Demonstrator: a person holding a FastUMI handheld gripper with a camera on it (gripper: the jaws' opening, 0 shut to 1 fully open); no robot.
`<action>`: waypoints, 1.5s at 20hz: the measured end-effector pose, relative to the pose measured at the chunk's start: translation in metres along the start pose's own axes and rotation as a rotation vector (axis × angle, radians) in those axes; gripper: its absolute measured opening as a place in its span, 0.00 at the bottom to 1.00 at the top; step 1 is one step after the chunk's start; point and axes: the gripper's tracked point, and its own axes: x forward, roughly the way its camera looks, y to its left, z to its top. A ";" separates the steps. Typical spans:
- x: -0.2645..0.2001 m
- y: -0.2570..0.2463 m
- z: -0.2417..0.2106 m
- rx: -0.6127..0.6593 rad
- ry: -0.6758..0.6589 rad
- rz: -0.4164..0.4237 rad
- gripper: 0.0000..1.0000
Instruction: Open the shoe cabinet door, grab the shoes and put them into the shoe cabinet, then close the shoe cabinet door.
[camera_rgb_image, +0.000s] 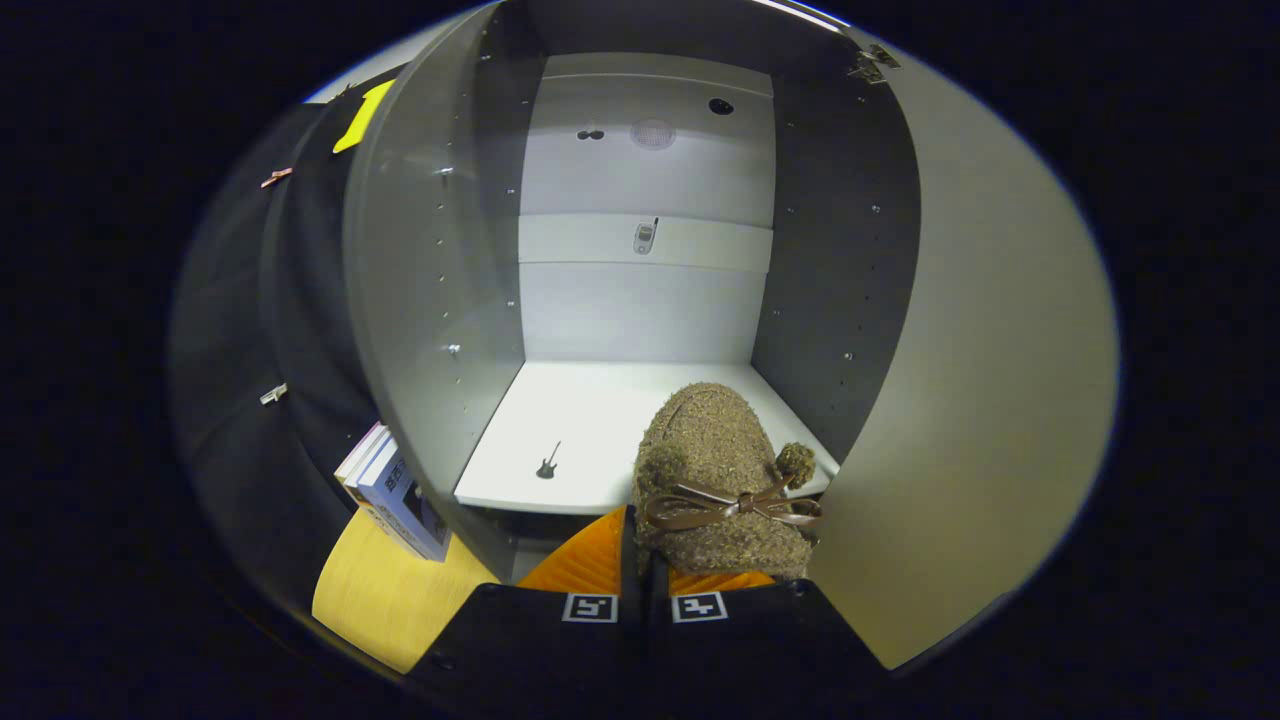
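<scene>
The tongs (645, 575) stand pinched together on the rear of a fuzzy brown slipper (720, 470) with a leather bow, carrying it over the front edge of the shoe cabinet's bottom shelf (560, 420), toward the right front corner. The door (960, 400) hangs open rightward. Best to push deeper, lower the sole flat, then release.

The gripper (645, 590) points forward and level, jaws drawn nearly together.

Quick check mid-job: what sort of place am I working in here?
Likely a staged home corner in a booth: an open shoe cabinet, books beside it, and a fuzzy slipper held in the gripper.
</scene>
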 end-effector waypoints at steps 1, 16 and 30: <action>0.008 -0.002 0.007 0.003 0.004 -0.003 0.05; 0.162 -0.002 0.068 -0.008 0.060 0.024 0.05; 0.239 0.008 0.051 -0.020 0.127 0.021 0.05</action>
